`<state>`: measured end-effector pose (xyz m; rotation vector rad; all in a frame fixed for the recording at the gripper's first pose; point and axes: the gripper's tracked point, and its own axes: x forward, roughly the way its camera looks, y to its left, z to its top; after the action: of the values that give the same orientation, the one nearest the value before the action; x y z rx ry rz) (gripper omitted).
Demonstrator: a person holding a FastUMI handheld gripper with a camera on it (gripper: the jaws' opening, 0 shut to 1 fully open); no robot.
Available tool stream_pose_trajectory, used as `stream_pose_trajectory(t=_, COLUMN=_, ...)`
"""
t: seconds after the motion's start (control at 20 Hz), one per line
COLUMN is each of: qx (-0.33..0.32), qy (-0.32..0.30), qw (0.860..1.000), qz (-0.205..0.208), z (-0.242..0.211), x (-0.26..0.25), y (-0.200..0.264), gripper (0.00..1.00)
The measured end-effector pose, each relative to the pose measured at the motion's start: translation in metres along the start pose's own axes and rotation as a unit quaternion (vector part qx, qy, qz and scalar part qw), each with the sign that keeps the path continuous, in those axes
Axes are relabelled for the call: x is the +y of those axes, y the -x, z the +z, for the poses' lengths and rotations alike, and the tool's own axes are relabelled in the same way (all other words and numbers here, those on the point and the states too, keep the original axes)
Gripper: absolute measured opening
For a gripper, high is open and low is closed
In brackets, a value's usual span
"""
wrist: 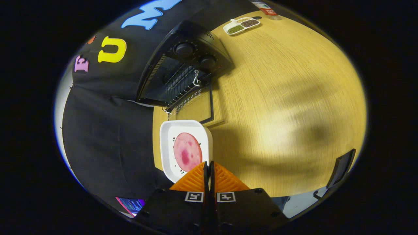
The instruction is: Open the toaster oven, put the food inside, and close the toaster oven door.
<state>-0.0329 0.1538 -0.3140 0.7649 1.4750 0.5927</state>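
Gripper view has the orange fingers pressed together on the near rim of the white tray carrying the pink food slice, with the open toaster oven (door dropped flat) straight ahead beyond the tray.

Bench: you see a light wood-grain top, with soft shadows lying across its near right part.
Divided dish: you have a small white dish at the far side of the bench, holding green and dark brown grains in separate compartments.
Bottle: just beyond that dish, with a red label.
Dark chair: off the bench's near right corner.
Screen: you can see a lit corner low on the left.
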Motion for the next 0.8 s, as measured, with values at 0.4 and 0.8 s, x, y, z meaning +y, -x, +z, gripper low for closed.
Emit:
stream_pose_trajectory(t=0.4, qx=-0.068, qy=-0.054, qw=0.996, qz=0.002, z=0.018, x=0.053, y=-0.038, gripper=0.01)
stream_pose_trajectory(t=0.8, qx=-0.162, qy=-0.129, qw=0.978, qz=-0.003, z=0.046, x=0.083, y=-0.067, gripper=0.01)
